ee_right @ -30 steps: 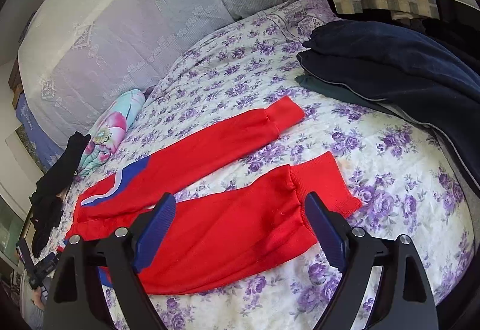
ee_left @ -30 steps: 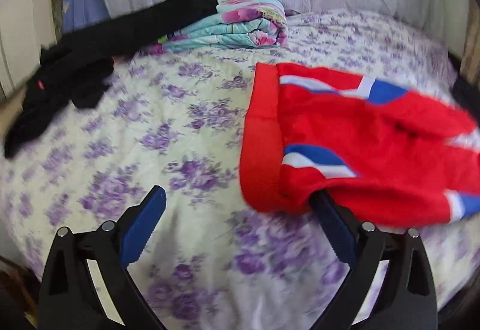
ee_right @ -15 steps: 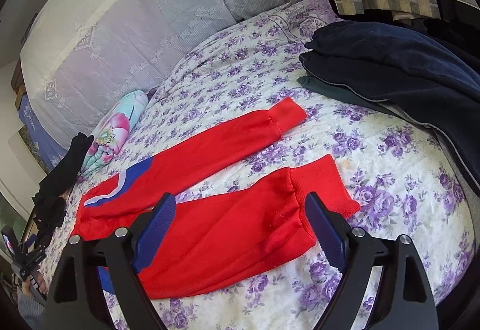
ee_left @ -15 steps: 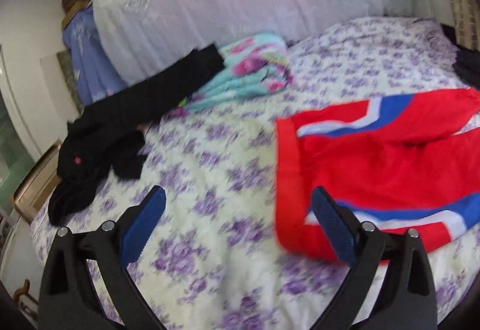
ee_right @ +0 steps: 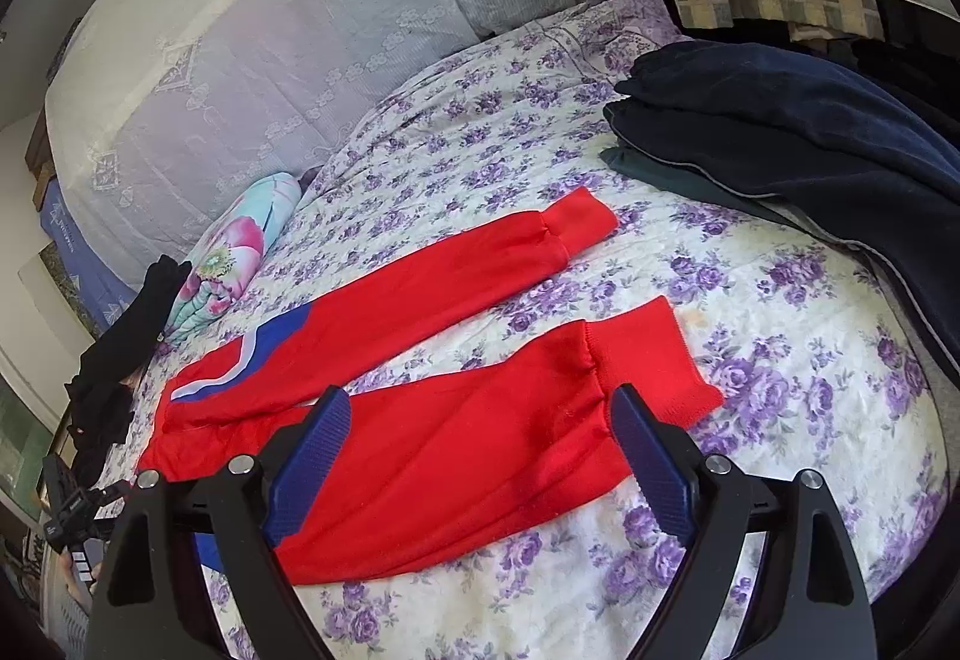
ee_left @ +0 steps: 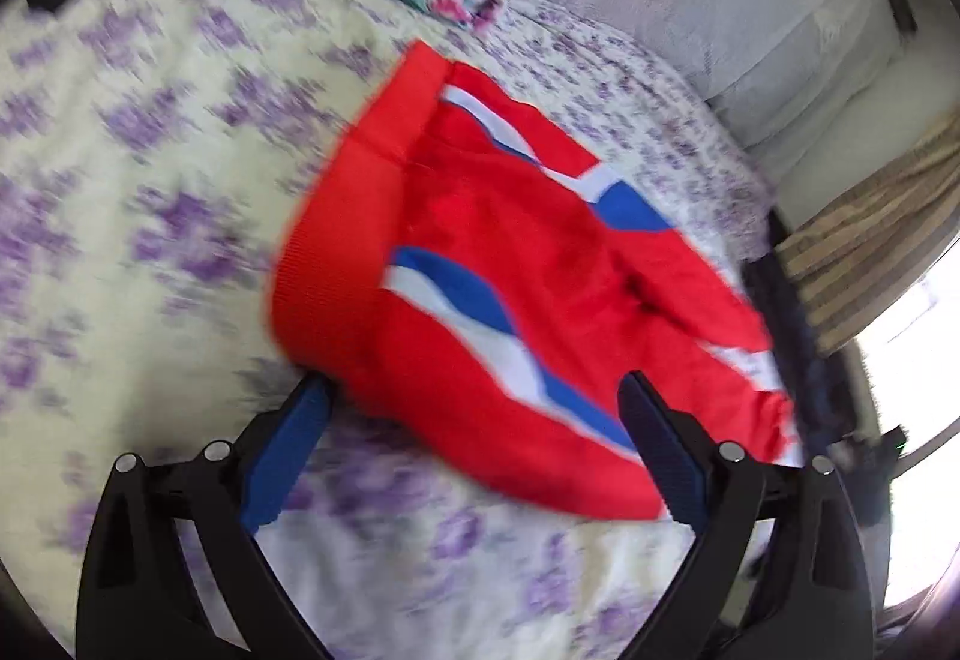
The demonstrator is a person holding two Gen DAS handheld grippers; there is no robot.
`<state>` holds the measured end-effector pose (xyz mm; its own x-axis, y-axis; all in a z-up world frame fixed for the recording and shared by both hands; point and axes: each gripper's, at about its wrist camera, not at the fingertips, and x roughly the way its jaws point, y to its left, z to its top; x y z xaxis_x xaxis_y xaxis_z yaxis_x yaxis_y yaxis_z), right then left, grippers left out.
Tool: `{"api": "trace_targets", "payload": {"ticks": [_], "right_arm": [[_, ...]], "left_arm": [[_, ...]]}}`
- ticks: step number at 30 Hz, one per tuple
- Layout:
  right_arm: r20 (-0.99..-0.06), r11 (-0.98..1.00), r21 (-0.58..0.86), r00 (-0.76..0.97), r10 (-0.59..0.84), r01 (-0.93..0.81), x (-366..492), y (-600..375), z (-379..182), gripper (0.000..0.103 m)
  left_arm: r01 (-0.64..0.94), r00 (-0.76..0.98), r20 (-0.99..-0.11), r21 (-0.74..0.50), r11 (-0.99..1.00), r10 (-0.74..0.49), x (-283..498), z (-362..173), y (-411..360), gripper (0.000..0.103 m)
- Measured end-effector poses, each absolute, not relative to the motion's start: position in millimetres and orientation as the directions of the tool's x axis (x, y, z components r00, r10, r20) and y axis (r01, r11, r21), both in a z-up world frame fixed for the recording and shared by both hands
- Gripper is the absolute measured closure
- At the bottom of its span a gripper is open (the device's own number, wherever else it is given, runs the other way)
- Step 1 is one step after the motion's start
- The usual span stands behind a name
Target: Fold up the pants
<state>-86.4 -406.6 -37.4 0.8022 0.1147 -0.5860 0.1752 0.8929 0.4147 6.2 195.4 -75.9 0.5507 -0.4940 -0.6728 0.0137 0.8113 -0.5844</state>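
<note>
Left gripper (ee_left: 474,408): jaws spread wide, nothing clamped, pointing downward at a slant. Right gripper (ee_right: 480,420): jaws likewise wide apart, nothing between the pads, angled downward.

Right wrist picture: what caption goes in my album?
Open right gripper over red pants spread on a flowery bed.

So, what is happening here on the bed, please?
A person with a gripper in each hand is starting to fold red track pants that lie flat on a floral bedsheet, legs apart. The left gripper is open at the waistband; the right gripper is open over the nearer leg, close to its cuff. Neither grips the cloth yet, and no fold is made.
</note>
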Motion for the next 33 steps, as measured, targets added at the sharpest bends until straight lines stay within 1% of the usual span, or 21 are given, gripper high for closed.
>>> {"api": "trace_targets", "payload": {"ticks": [2, 5, 7, 9, 11, 12, 14, 16, 17, 18, 21, 24, 27, 30, 32, 33], "right_arm": [[-0.587, 0.887, 0.421, 0.803, 0.107, 0.189, -87.7, -410.4, -38.8, 0.014], [-0.587, 0.885, 0.423, 0.803, 0.105, 0.194, -88.8, -412.8, -39.2, 0.014], [-0.587, 0.892, 0.41, 0.804, 0.098, 0.191, -88.9, -412.1, -38.8, 0.014], [-0.588, 0.89, 0.413, 0.803, 0.101, 0.191, -88.7, -412.0, -39.3, 0.014], [-0.59, 0.885, 0.422, 0.801, 0.104, 0.196, -88.9, -413.3, -41.4, 0.014], [-0.589, 0.885, 0.422, 0.802, 0.101, 0.199, -89.6, -414.2, -42.1, 0.014], [-0.595, 0.888, 0.411, 0.799, 0.089, 0.206, -90.8, -416.0, -43.5, 0.014], [-0.604, 0.889, 0.403, 0.794, 0.078, 0.219, -92.3, -419.6, -44.5, 0.014], [-0.608, 0.886, 0.401, 0.791, 0.067, 0.233, -94.6, -423.2, -44.8, 0.014], [-0.61, 0.883, 0.401, 0.79, 0.059, 0.243, -96.8, -426.7, -44.8, 0.014], [-0.62, 0.871, 0.4, 0.784, 0.028, 0.285, -104.7, -440.0, -46.6, 0.014], [-0.65, 0.862, 0.393, 0.76, 0.014, 0.32, -107.8, -449.5, -56.5, 0.014], [-0.681, 0.843, 0.423, 0.73, 0.055, 0.332, -102.5, -452.4, -77.1, 0.014], [-0.674, 0.798, 0.503, 0.729, 0.121, 0.333, -93.8, -454.3, -95.9, 0.015], [-0.659, 0.783, 0.53, 0.739, 0.139, 0.325, -86.7, -453.0, -102.3, 0.023], [-0.66, 0.784, 0.526, 0.74, 0.132, 0.329, -83.1, -452.0, -103.0, 0.036]], "left_arm": [[0.032, 0.542, -0.646, -0.622, 0.782, -0.537, 10.5, -73.8, 185.7, 0.01], [0.004, 0.609, -0.594, -0.661, 0.75, -0.526, 11.3, -61.2, 192.1, 0.013], [-0.042, 0.653, -0.581, -0.668, 0.743, -0.486, 13.3, -55.3, 206.7, 0.028], [-0.098, 0.671, -0.595, -0.662, 0.743, -0.442, 16.3, -54.7, 219.5, 0.029], [-0.099, 0.674, -0.586, -0.676, 0.731, -0.451, 16.9, -54.9, 225.0, 0.032], [-0.093, 0.672, -0.597, -0.655, 0.75, -0.438, 16.2, -54.4, 223.5, 0.034], [-0.1, 0.672, -0.644, -0.568, 0.817, -0.365, 13.1, -54.9, 213.9, 0.041], [-0.123, 0.664, -0.681, -0.508, 0.853, -0.31, 13.7, -59.8, 211.9, 0.055], [-0.137, 0.659, -0.692, -0.495, 0.858, -0.295, 14.0, -63.2, 213.4, 0.058], [-0.153, 0.651, -0.702, -0.494, 0.856, -0.289, 14.9, -67.0, 215.5, 0.062], [-0.163, 0.637, -0.719, -0.478, 0.863, -0.278, 8.8, -71.9, 221.9, 0.066], [-0.144, 0.643, -0.736, -0.389, 0.91, -0.213, 3.7, -64.3, 212.9, 0.069], [-0.146, 0.639, -0.742, -0.375, 0.916, -0.202, 2.6, -65.1, 213.4, 0.068], [-0.163, 0.625, -0.752, -0.389, 0.907, -0.21, 3.3, -72.3, 217.1, 0.068], [-0.163, 0.627, -0.752, -0.384, 0.909, -0.205, 2.9, -72.2, 216.4, 0.068], [-0.161, 0.628, -0.752, -0.378, 0.911, -0.201, 2.9, -71.1, 215.4, 0.068]]}}
